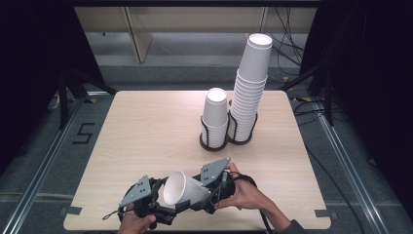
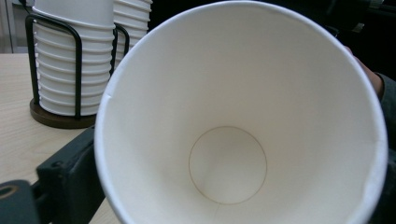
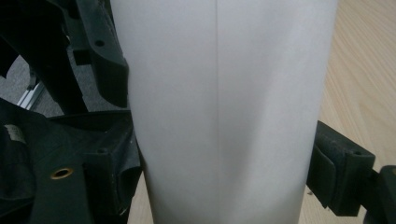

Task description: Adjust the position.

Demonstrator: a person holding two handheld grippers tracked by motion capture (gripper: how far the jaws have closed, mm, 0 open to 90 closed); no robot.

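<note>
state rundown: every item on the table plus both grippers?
paper cup: on its side, off the table, mouth toward the left gripper, empty
right gripper: jaws closed on the cup's body
left gripper: at the cup's rim, grip unclear
short cup stack: upright in holder
tall cup stack: upright in holder, leaning slightly

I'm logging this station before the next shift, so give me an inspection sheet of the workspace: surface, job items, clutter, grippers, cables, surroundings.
Surface: light wooden table, bare near the middle.
Job's things: one white paper cup on its side between both grippers, mouth toward the left one; short cup stack and tall cup stack in black wire holders at the far side.
Clutter: nothing seen.
Grippers: right gripper clamps the cup's body; left gripper at the rim, grip unclear.
Cables: gripper leads at the near edge; loose cables on the floor beyond.
Surroundings: dark curtains, grey floor, metal rails.
</note>
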